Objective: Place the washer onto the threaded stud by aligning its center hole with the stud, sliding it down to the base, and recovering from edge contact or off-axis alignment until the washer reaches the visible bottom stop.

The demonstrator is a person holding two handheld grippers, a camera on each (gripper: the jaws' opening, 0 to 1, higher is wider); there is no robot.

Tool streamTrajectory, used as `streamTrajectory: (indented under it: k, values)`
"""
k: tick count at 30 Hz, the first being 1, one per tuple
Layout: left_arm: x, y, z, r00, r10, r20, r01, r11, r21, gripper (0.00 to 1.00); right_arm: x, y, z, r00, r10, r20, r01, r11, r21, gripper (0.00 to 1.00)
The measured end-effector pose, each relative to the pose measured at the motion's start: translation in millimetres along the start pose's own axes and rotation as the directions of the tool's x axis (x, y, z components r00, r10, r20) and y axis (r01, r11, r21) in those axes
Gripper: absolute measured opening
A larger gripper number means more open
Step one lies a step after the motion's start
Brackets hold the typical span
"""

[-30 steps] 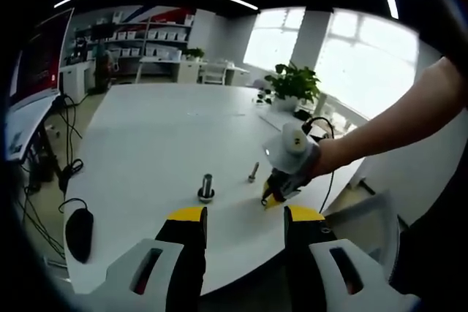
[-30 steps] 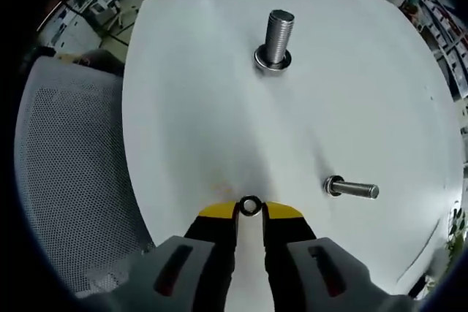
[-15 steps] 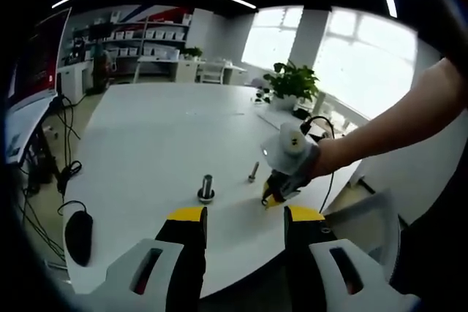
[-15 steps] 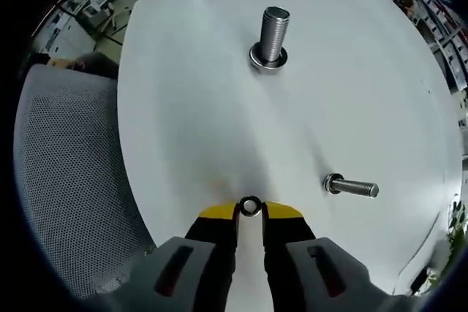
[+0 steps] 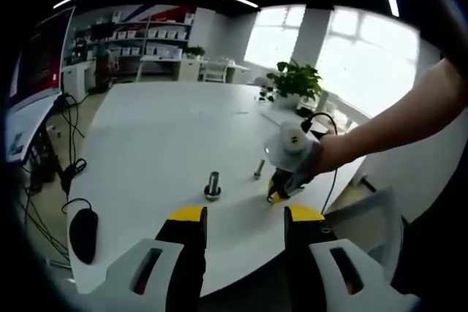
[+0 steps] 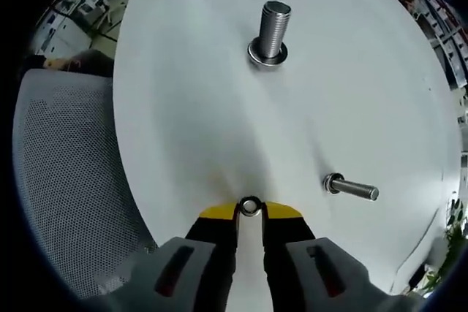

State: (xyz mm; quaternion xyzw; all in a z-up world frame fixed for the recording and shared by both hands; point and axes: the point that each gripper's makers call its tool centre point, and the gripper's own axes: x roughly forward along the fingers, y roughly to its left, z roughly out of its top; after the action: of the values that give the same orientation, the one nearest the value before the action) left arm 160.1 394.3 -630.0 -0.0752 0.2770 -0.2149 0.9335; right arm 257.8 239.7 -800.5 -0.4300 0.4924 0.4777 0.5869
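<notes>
Barely anything is being shifted since earlier: the small round metal washer (image 6: 250,206) is still being gripped by the right gripper (image 6: 250,211), near the upright threaded stud (image 6: 271,31) on the smooth white table (image 6: 190,93); the left gripper (image 5: 241,217) is being held open.

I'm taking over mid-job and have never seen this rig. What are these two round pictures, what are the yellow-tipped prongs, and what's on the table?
There is no robot: a person holds a two-jaw gripper in each hand, and a fisheye camera rides on each, looking out along its jaws. The yellow-tipped prongs at the bottom of each picture are those jaws.

In the right gripper view, the right gripper is shut on a small washer, held over the white table. Ahead stands an upright threaded stud, a ring already round its base. A second bolt lies on its side to the right.

In the left gripper view, the left gripper is open and holds nothing. It looks across the table at the stud, the person's arm and the right gripper. A mouse lies at the left edge.
</notes>
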Motion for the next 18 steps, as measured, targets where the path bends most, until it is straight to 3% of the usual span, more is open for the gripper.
streamTrajectory:
  k: [7, 12, 18]
  values:
    - [-1.9, 2.8, -0.6, 1.000, 0.001, -0.002, -0.001, 1.000, -0.007, 0.41, 0.0, -1.0, 1.3, 1.000, 0.008, 0.016, -0.008, 1.000, 0.010, 0.13]
    - [-2.2, 4.4, -1.4, 1.000, 0.001, -0.007, -0.001, 1.000, -0.002, 0.41, -2.5, -4.5, -0.7, 0.999, 0.014, 0.035, -0.016, 0.998, 0.061, 0.13]
    - [-1.7, 3.0, -1.8, 1.000, -0.003, -0.006, 0.003, 1.000, -0.008, 0.41, -15.3, -14.0, -3.3, 0.998, -0.001, 0.061, -0.004, 0.996, 0.092, 0.13]
